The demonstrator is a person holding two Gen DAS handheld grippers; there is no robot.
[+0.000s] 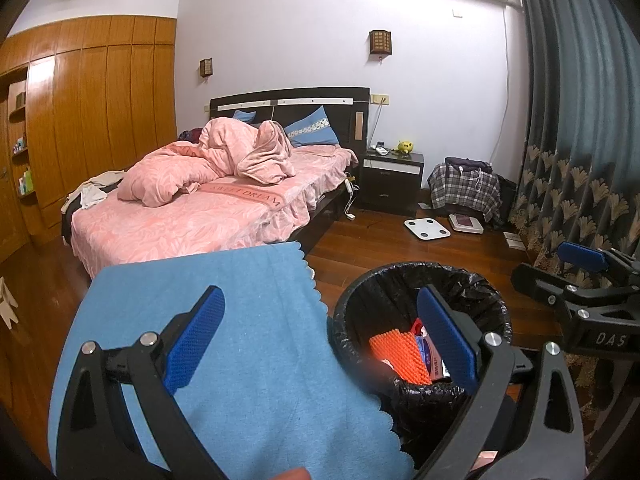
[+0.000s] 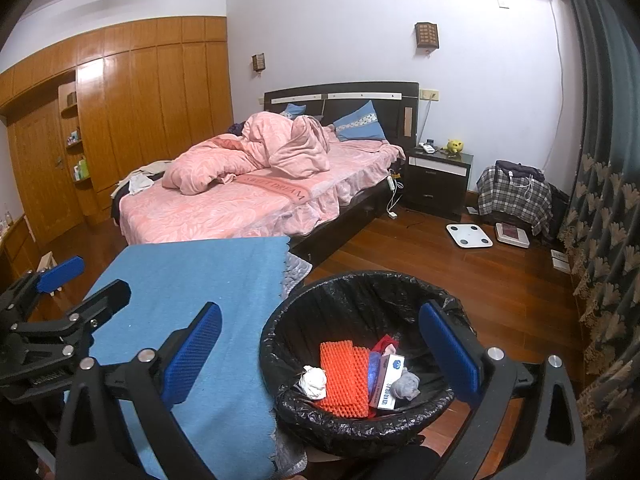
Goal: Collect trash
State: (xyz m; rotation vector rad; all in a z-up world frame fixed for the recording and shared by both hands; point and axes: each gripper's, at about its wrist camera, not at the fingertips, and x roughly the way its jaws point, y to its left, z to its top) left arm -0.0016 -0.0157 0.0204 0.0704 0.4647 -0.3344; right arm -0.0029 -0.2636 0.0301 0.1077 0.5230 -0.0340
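A round bin lined with a black bag (image 1: 420, 272) (image 2: 360, 280) stands on the floor beside a surface covered by a blue cloth (image 1: 220, 340) (image 2: 192, 280). Inside lie an orange foam net (image 2: 344, 376) (image 1: 400, 360), a crumpled white tissue (image 2: 314, 380), a small white and blue box (image 2: 386, 384), a grey wad (image 2: 406, 384) and something red (image 2: 386, 344). My left gripper (image 1: 320, 340) (image 2: 80, 284) hangs open over the cloth's edge, holding nothing. My right gripper (image 2: 320, 356) (image 1: 560, 270) is open above the bin, also with nothing between its fingers.
A bed with pink bedding (image 1: 200, 200) fills the middle of the room, with a dark nightstand (image 1: 392, 176) to its right. A white scale (image 1: 427, 229) and a second one (image 1: 466, 222) lie on the wood floor. A plaid-covered seat (image 1: 466, 192), a curtain (image 1: 580, 140) and wardrobes (image 1: 100, 100) line the sides.
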